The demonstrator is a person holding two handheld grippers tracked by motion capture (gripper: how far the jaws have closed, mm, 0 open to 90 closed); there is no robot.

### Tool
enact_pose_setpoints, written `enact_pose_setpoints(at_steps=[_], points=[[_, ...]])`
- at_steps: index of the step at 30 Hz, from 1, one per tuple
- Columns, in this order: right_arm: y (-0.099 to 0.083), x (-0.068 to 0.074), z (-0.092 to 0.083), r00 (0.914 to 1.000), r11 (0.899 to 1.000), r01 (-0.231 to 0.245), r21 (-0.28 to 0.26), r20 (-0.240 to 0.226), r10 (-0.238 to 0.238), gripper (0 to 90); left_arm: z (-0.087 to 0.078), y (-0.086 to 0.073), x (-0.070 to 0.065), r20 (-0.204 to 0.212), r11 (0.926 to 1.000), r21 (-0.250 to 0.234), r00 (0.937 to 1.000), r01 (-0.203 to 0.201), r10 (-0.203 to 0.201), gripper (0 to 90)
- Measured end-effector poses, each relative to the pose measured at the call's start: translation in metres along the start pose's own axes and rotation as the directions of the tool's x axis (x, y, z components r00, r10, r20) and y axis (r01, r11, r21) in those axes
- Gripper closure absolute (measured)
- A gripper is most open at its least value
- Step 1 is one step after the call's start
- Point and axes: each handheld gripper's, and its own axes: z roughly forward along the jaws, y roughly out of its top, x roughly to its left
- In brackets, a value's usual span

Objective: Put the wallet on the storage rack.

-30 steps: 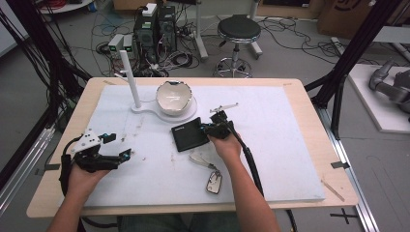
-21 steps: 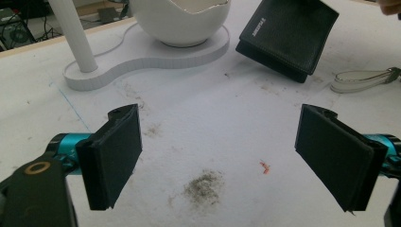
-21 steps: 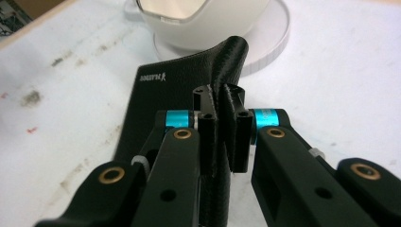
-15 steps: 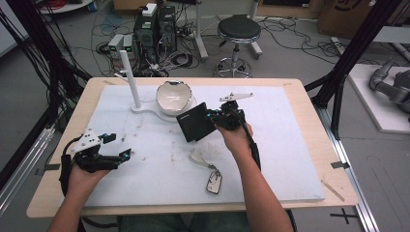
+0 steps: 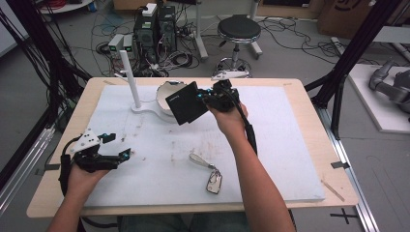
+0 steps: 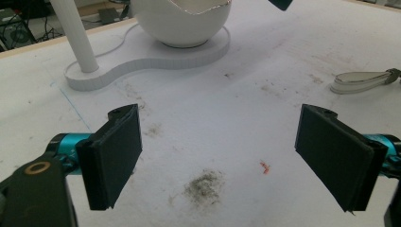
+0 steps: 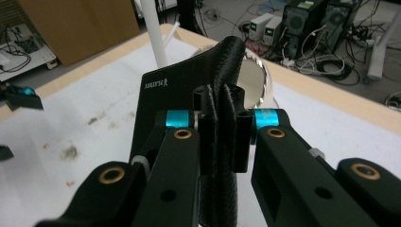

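Note:
My right gripper [image 5: 205, 98] is shut on a black wallet [image 5: 186, 103], held tilted in the air above the white bowl [image 5: 164, 92]. In the right gripper view the jaws pinch the wallet's [image 7: 165, 99] edge, my right gripper [image 7: 222, 137] clamped tight on it. The bowl sits on a white stand base [image 5: 145, 109] with an upright white post [image 5: 130, 77]. My left gripper [image 5: 118, 147] rests low over the mat at the left, open and empty; its view shows my left gripper [image 6: 220, 146] with jaws wide apart above the stained mat, the bowl [image 6: 182, 21] ahead.
A key fob with a pale strap [image 5: 208, 174] lies on the white mat [image 5: 290, 145] near the front. The strap [image 6: 361, 80] shows at the right of the left gripper view. A white pen-like object [image 5: 231, 74] lies at the table's far edge.
The right gripper has lifted the black wallet off the mat and carried it up and toward the bowl. The left gripper has stayed where it was.

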Motion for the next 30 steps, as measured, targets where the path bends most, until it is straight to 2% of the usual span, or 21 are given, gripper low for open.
enact_pose_setpoints(at_steps=[2,3,5,6,12,16,22,30], points=[[0.005,0.001,0.001,1.0,1.0,0.008,-0.006,0.002,-0.008,86.2,0.0,0.0,0.0,-0.001,1.0,-0.001,1.0,0.001,-0.001,15.5],[0.014,0.003,0.005,1.0,1.0,0.01,-0.005,0.0,-0.01,86.1,0.0,0.0,0.0,-0.001,1.0,-0.003,1.0,0.004,-0.004,15.5],[0.017,0.004,0.006,0.9999,1.0,0.017,-0.009,0.001,-0.017,86.2,-0.001,0.0,0.001,0.0,1.0,-0.003,1.0,0.004,-0.004,15.5],[0.025,0.005,0.011,0.9997,1.0,0.023,-0.014,0.001,-0.023,86.1,-0.001,0.0,0.001,-0.001,1.0,-0.003,1.0,0.003,-0.003,15.5],[0.038,0.005,0.024,0.9997,1.0,0.023,-0.011,0.004,-0.023,86.1,-0.001,0.0,0.002,0.001,1.0,-0.007,1.0,0.006,-0.006,15.5],[0.045,0.001,0.04,0.9998,1.0,0.017,-0.014,0.008,-0.017,86.1,-0.001,-0.001,0.003,0.0,0.9999,-0.007,0.9999,0.01,-0.01,15.5],[0.044,-0.005,0.056,0.9999,1.0,-0.004,-0.012,0.016,0.005,86.1,-0.001,-0.002,0.004,0.002,0.9999,-0.003,0.9999,0.012,-0.012,15.5],[0.038,-0.011,0.073,0.9968,1.0,0.006,0.027,0.08,-0.008,86.0,0.001,-0.002,0.003,0.01,1.0,-0.006,0.9999,0.007,-0.007,15.5]])
